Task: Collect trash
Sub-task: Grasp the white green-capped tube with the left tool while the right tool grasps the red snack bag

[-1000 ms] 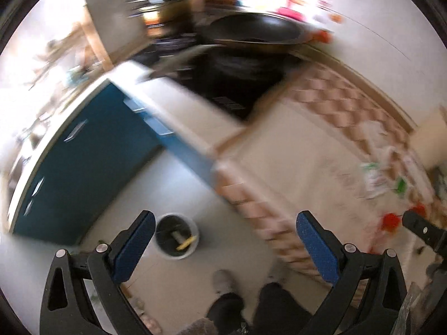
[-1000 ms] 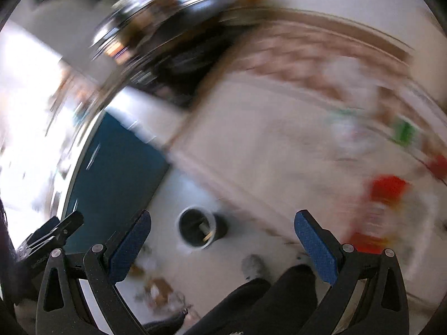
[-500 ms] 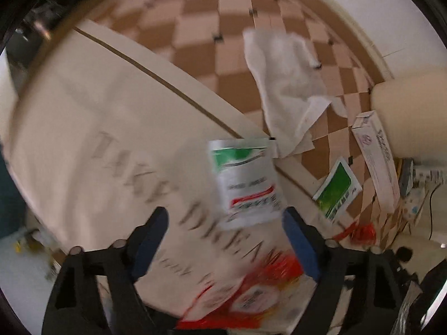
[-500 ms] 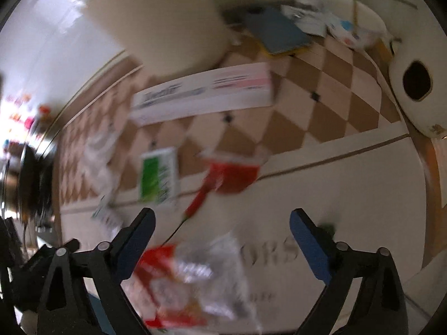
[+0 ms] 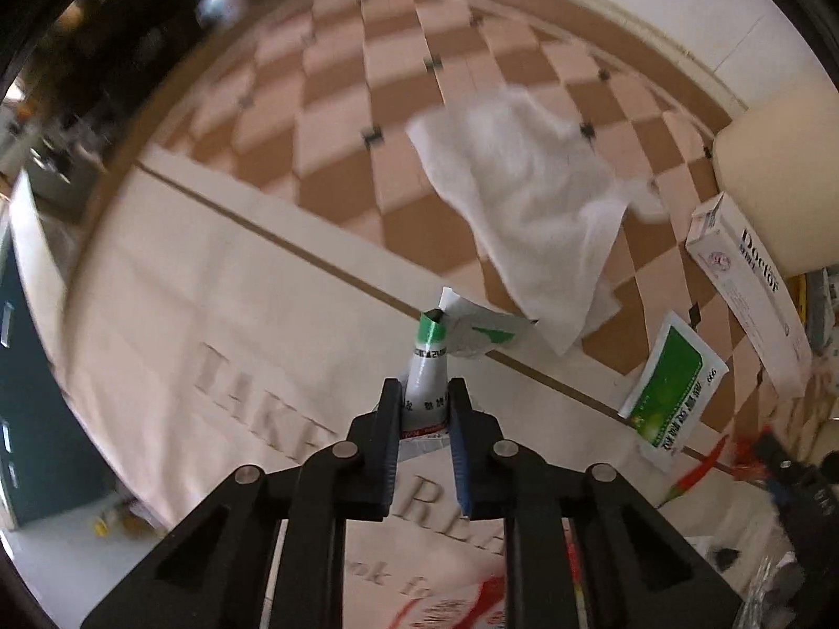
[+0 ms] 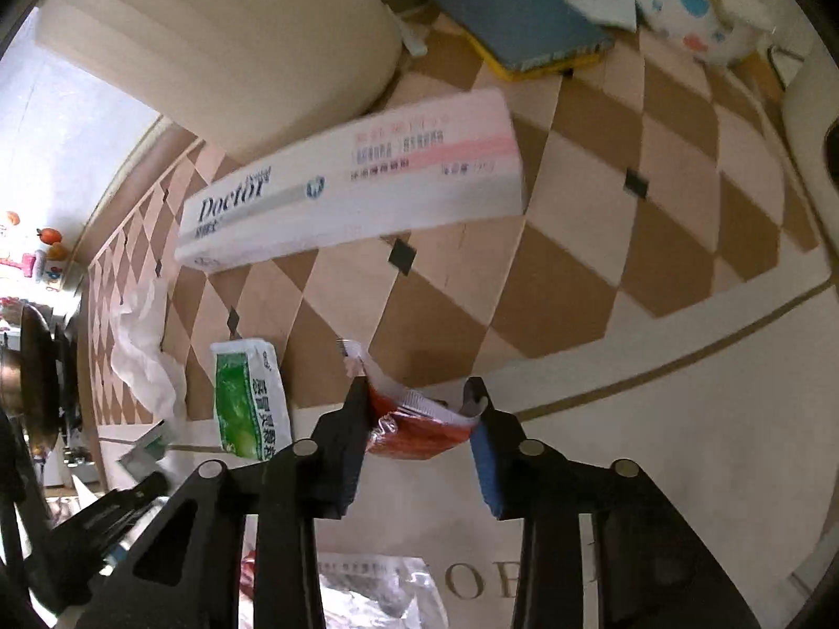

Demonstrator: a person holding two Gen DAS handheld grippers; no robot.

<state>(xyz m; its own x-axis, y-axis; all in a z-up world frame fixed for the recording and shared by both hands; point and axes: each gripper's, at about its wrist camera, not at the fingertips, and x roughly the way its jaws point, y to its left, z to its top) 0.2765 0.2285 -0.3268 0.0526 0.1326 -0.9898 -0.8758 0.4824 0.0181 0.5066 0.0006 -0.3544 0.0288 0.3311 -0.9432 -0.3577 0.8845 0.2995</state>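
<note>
Left wrist view: left tool (image 5: 423,402) just closed and pinching a green-and-white packet (image 5: 427,380), crumpled upward off the table (image 5: 220,314); pickup step in hand. Right wrist view: right tool (image 6: 419,414) just narrowed around a red wrapper (image 6: 414,427), pads touching its edges. Next, judged: lift both clear, carry to a bin, none in view here.

Toothpaste box (image 6: 346,204) blocks ahead; mat (image 6: 681,445) open.

brown-checked tablecloth (image 5: 341,120), red wrapper (image 6: 414,432), green packet (image 6: 246,403)
</note>
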